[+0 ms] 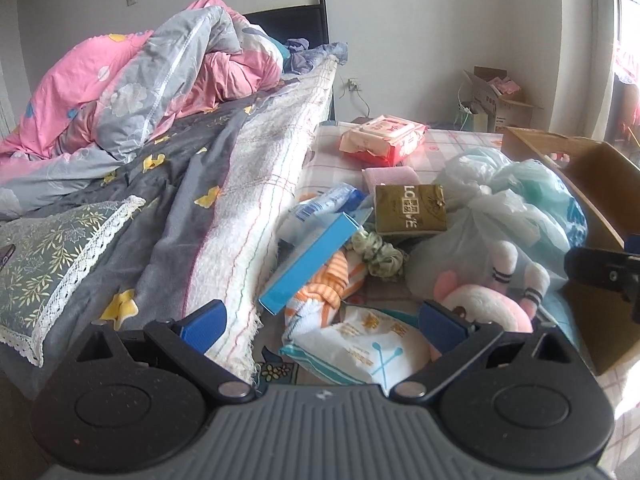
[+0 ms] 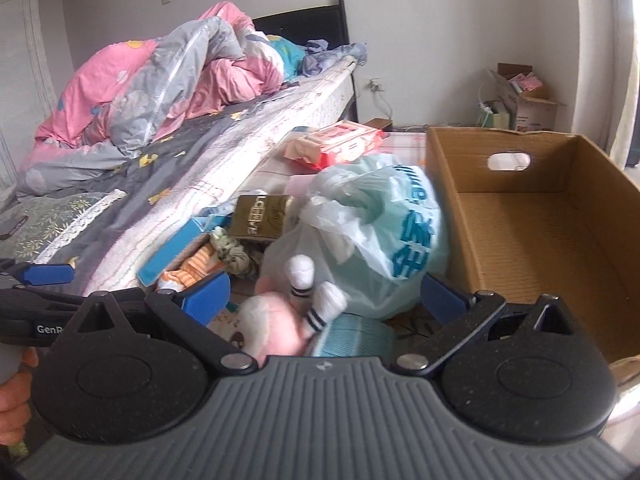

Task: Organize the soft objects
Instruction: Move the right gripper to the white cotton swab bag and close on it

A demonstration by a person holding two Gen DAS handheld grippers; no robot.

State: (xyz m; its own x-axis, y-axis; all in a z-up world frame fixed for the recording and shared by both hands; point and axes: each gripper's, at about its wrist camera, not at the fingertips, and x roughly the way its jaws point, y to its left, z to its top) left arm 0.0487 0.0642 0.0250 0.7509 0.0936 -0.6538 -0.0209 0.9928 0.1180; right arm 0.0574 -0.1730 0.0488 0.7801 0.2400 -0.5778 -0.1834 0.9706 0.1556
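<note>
Right gripper (image 2: pixel 324 294), jaws spread, has the plush (image 2: pixel 276 320) directly ahead, probably nearer than the likewise spread left gripper (image 1: pixel 322 324); box (image 2: pixel 532 240) to its right.

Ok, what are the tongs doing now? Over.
Left tongs open, right tongs open, both empty. Pink plush toy untouched beside cardboard box. Tied plastic bag crowds it.

Daylight came in from a window (image 1: pixel 624 40) at the right edge, where the glass was blown out to white. The grey wall (image 1: pixel 420 20) beside it was evenly lit and the room was bright overall, with soft shadows. A sunlit patch glared low on the right, below the window. Straight lines bowed strongly toward the frame edges. In the right wrist view the plastic bag (image 2: pixel 384 236) looked slightly blurred.
</note>
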